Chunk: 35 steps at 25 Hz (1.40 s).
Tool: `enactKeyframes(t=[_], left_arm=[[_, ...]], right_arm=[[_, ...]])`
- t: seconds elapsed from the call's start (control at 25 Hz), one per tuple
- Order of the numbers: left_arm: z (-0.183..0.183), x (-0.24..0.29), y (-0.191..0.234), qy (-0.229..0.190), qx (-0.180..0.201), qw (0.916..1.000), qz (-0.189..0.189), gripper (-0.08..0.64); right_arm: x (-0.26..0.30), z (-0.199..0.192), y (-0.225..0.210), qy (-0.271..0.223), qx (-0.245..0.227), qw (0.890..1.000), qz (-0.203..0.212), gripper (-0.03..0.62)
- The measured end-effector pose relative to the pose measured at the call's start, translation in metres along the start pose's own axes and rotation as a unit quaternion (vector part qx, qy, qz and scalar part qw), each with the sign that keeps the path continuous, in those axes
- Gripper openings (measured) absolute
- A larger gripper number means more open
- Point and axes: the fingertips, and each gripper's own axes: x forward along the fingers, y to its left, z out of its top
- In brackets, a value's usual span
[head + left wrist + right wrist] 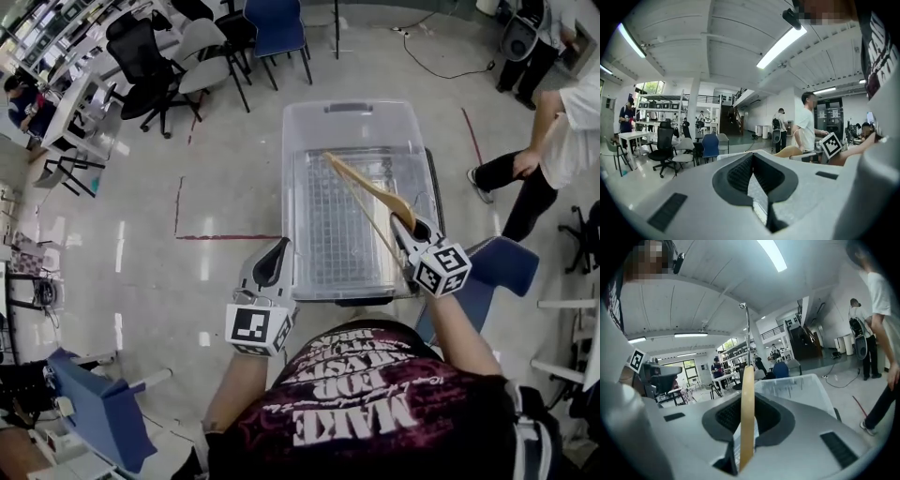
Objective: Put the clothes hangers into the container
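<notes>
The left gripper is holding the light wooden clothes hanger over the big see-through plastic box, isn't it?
No, the right gripper holds the light wooden clothes hanger over the see-through plastic box. The right gripper view shows its jaws shut on the hanger; the left gripper has nothing between its jaws.

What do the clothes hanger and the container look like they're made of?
Clothes hanger: probably wood, tan with a smooth, faintly glossy finish. No grain is readable, so wood-coloured plastic cannot be ruled out. Its hook looks like thin bright metal wire. Container: clear, slightly cloudy plastic, since the floor shows through its walls and a grid pattern shows at its bottom.
</notes>
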Motion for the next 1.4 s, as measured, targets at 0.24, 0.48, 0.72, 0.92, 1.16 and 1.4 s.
enactKeyframes(t=[0.24,0.48,0.72,0.92,1.16,1.4], left_arm=[[0.003,0.005,0.006,0.004,-0.006,0.9993,0.035,0.006],[-0.001,0.016,0.006,0.016,-0.011,0.998,0.061,0.006],[-0.01,0.021,0.005,0.03,-0.006,0.9965,0.077,0.006],[-0.009,0.026,0.003,0.041,0.01,0.9953,0.087,0.006],[-0.012,0.014,0.016,0.052,0.014,0.9941,0.095,0.006],[-0.032,0.002,0.038,0.052,0.001,0.9942,0.094,0.006]], right_arm=[[0.04,-0.044,-0.04,0.09,0.106,0.99,-0.011,0.06],[0.068,-0.01,-0.057,0.052,0.105,0.993,0.021,0.058],[0.102,-0.076,-0.071,0.105,0.029,0.994,0.02,0.058],[0.116,-0.156,-0.079,0.184,0.029,0.982,0.028,0.058],[0.126,-0.221,-0.077,0.253,0.044,0.966,0.029,0.06],[0.142,-0.259,-0.099,0.261,0.073,0.962,0.004,0.066]])
